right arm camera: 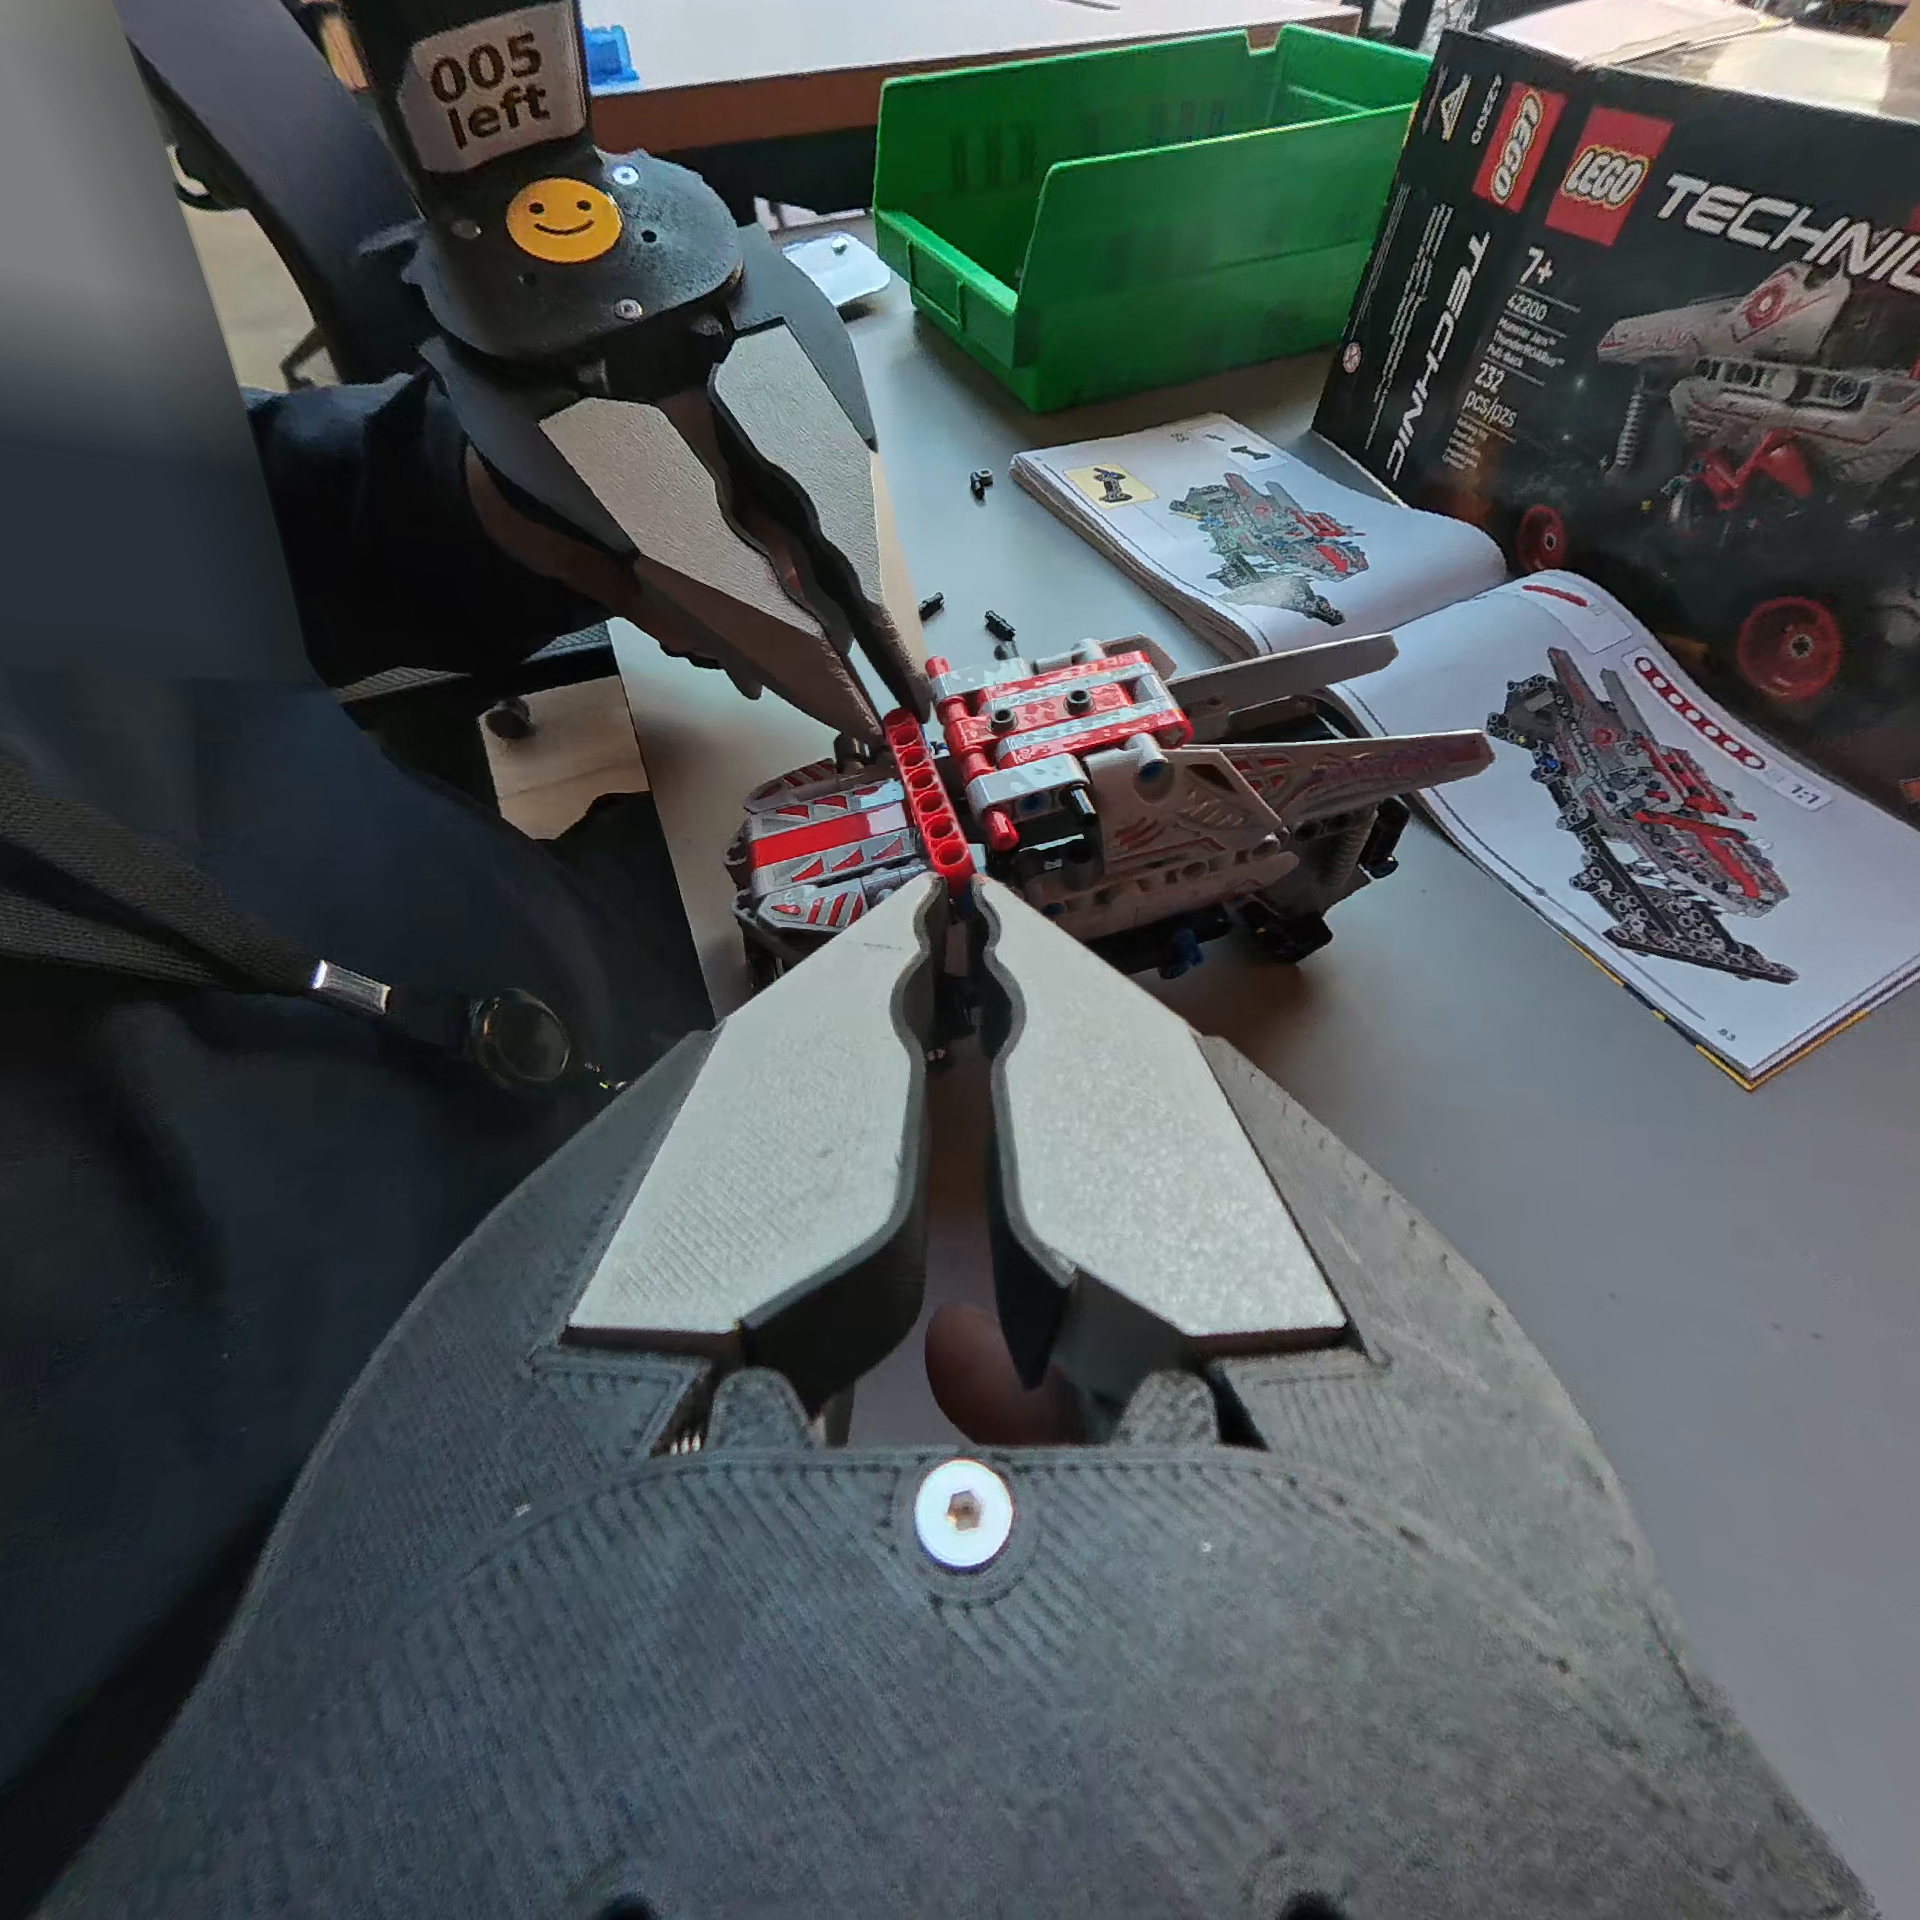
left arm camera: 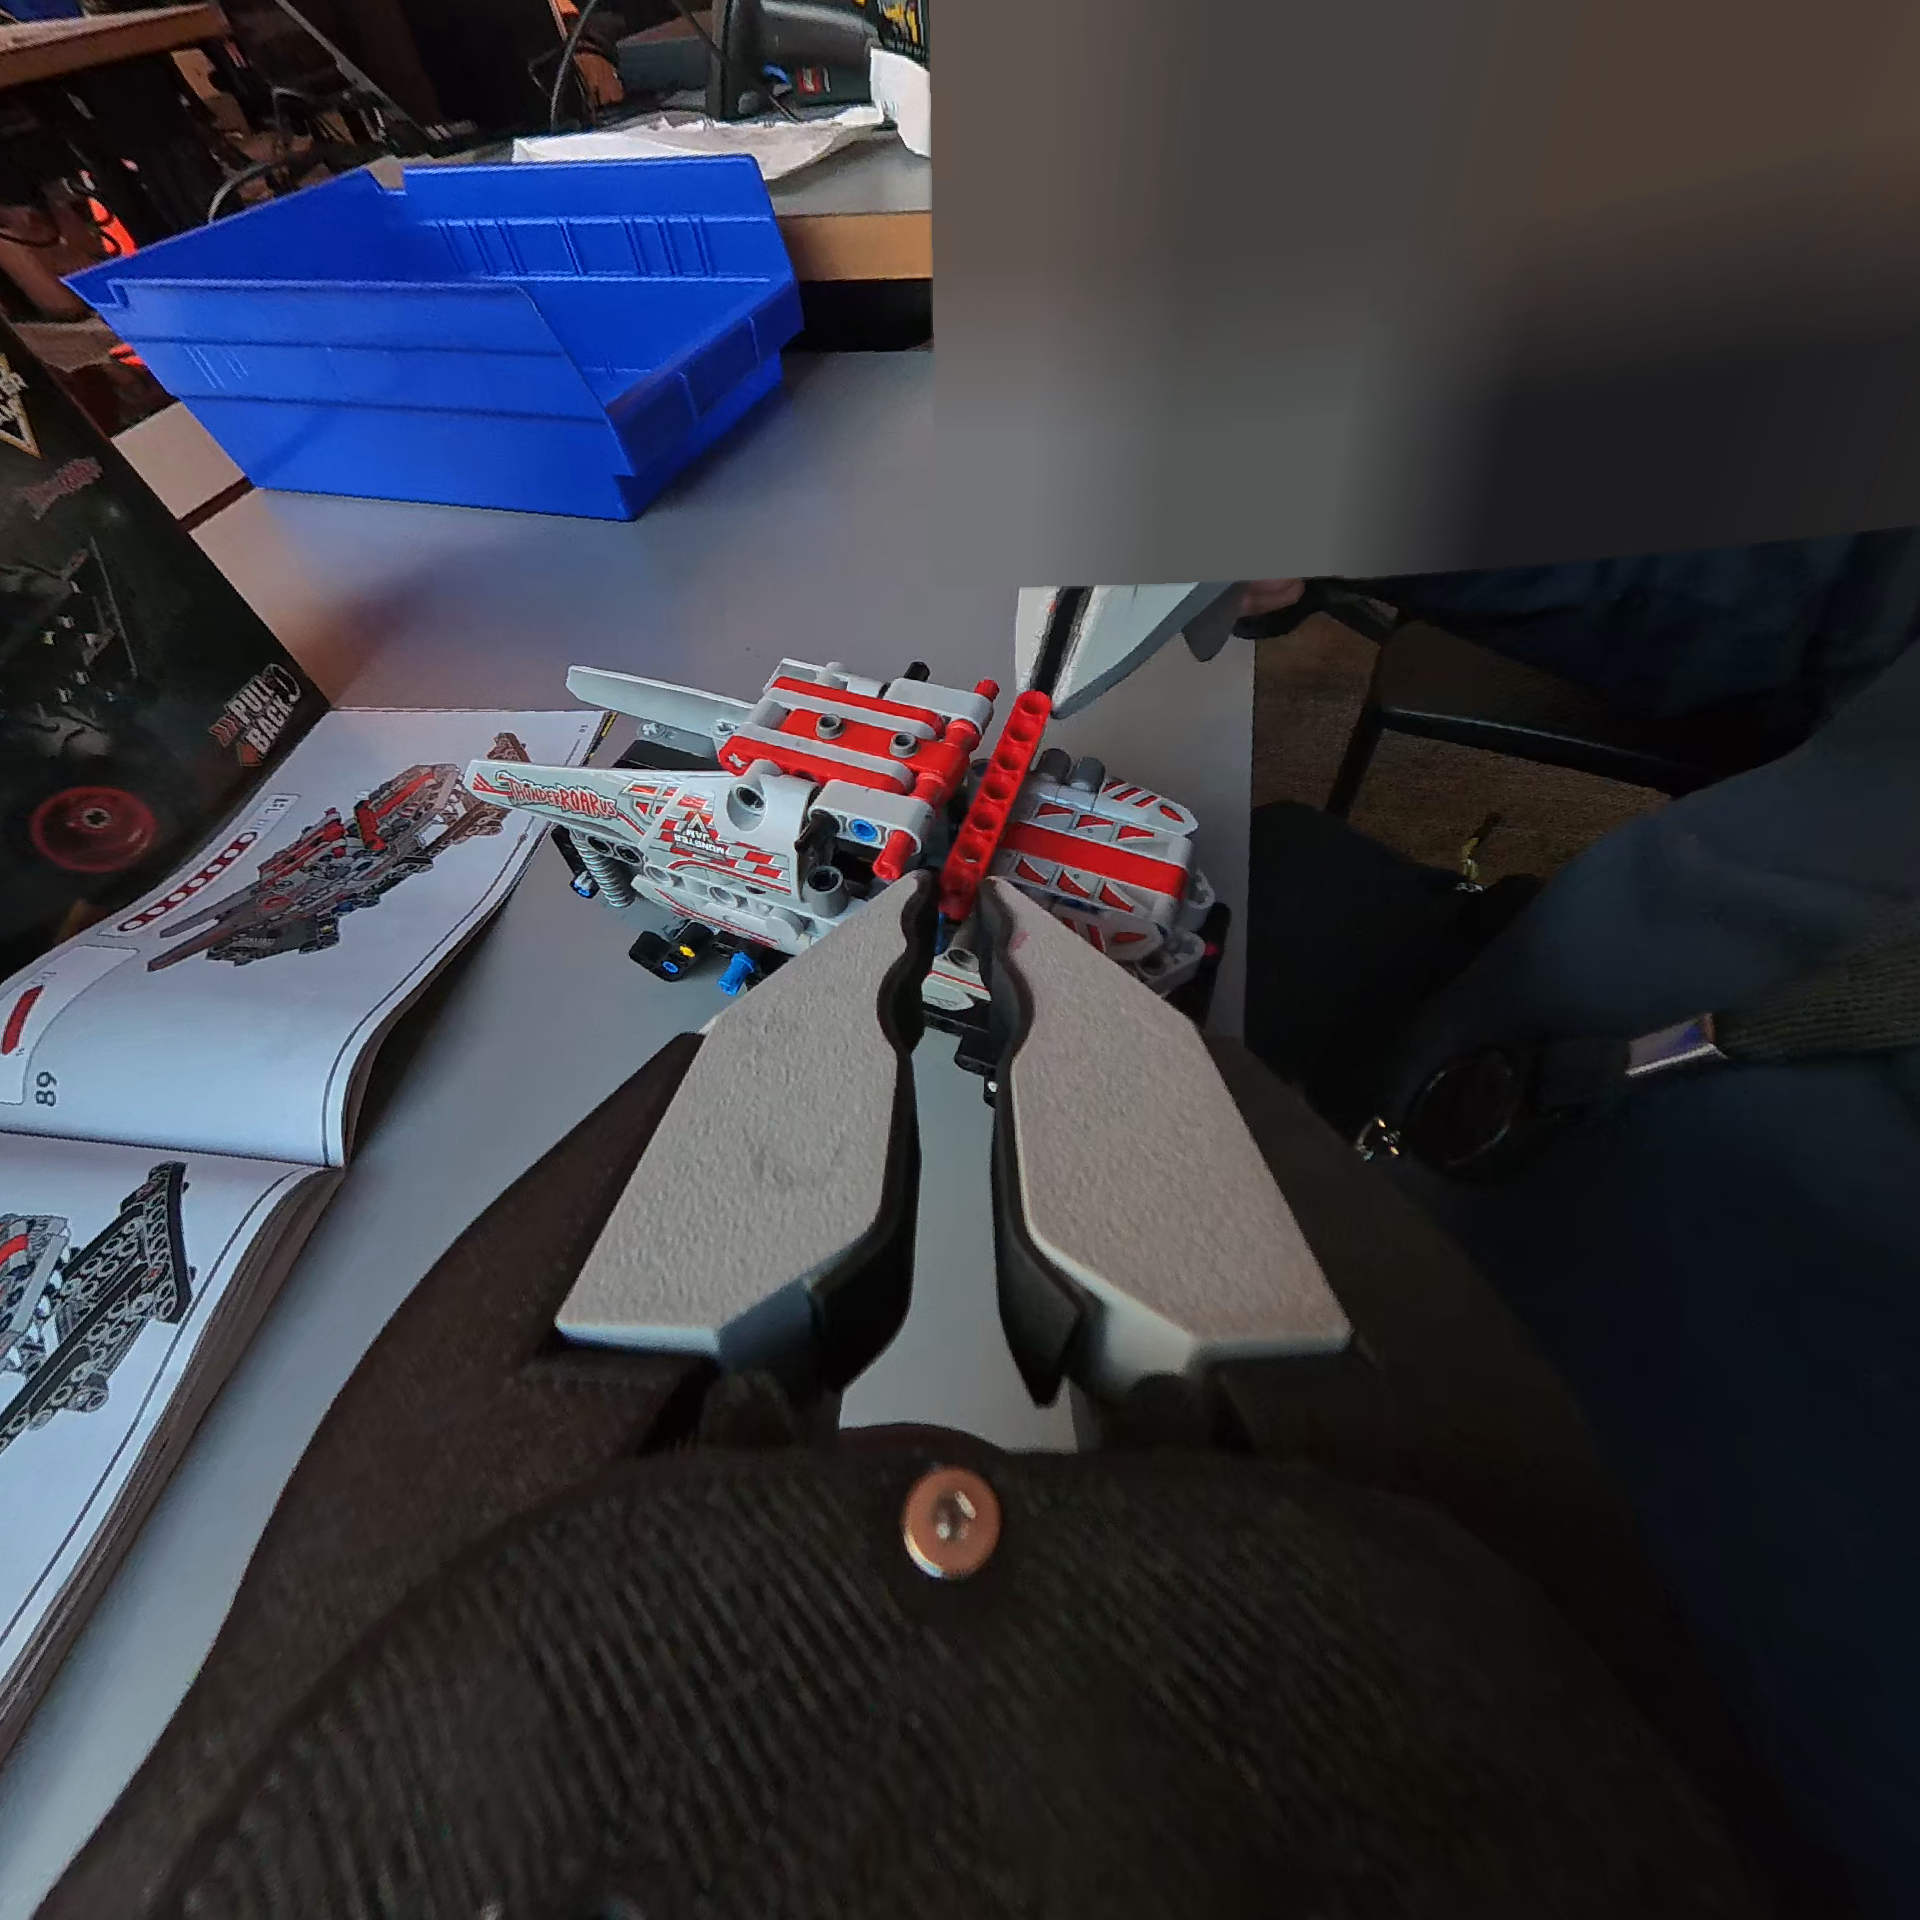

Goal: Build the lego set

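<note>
A grey, white and red lego vehicle body (left arm camera: 727, 842) lies on the grey table (left arm camera: 623, 582). A red beam with holes (left arm camera: 992, 800) stands across its top. My left gripper (left arm camera: 954, 896) is shut on the beam's near end. In the right wrist view the same model (right arm camera: 1132, 831) and red beam (right arm camera: 928, 795) show, and my right gripper (right arm camera: 961, 891) is shut on the beam's other end. The left gripper (right arm camera: 902, 709) reaches down from the upper left onto the far end. The right gripper (left arm camera: 1070, 686) shows only partly in the left wrist view.
A blue bin (left arm camera: 447, 343) and a green bin (right arm camera: 1122, 218) stand at the back. An open instruction booklet (right arm camera: 1558, 790) and the set's box (right arm camera: 1662, 364) lie beside the model. Small black pins (right arm camera: 997, 623) lie loose. A person in dark clothing (right arm camera: 260, 1091) sits at the table's edge. Left tips to right tips: about 5 centimetres.
</note>
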A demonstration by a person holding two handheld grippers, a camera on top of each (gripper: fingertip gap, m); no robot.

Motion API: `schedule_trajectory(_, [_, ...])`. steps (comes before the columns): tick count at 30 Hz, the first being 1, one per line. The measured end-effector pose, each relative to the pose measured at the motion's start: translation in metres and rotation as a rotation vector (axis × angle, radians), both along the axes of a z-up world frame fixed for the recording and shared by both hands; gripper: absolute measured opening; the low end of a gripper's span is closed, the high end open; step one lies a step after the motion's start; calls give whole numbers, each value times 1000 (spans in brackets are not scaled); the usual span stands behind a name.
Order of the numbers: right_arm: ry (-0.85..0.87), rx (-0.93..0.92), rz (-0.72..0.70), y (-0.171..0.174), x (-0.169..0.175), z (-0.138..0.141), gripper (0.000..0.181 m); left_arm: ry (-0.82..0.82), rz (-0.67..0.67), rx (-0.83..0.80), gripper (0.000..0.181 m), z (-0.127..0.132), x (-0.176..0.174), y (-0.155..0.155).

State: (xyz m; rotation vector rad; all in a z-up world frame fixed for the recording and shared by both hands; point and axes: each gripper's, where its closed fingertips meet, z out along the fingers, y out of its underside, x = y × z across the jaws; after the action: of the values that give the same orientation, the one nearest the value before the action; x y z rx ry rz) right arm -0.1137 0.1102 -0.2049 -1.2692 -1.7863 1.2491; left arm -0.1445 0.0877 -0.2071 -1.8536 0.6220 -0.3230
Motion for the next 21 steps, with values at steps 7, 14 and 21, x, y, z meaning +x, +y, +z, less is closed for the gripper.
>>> schedule_trajectory(7, [29,43,-5,-1,-2,4,3,-4,-6,-9,4,-1,-3,-2])
schedule_trajectory(14, [57,69,8,-4,-3,11,6,17,-11,-13,4,0,-4,-2])
schedule_trajectory(21, [13,150,3,-5,-6,-1,9,19,-8,-13,4,2,-6,-4])
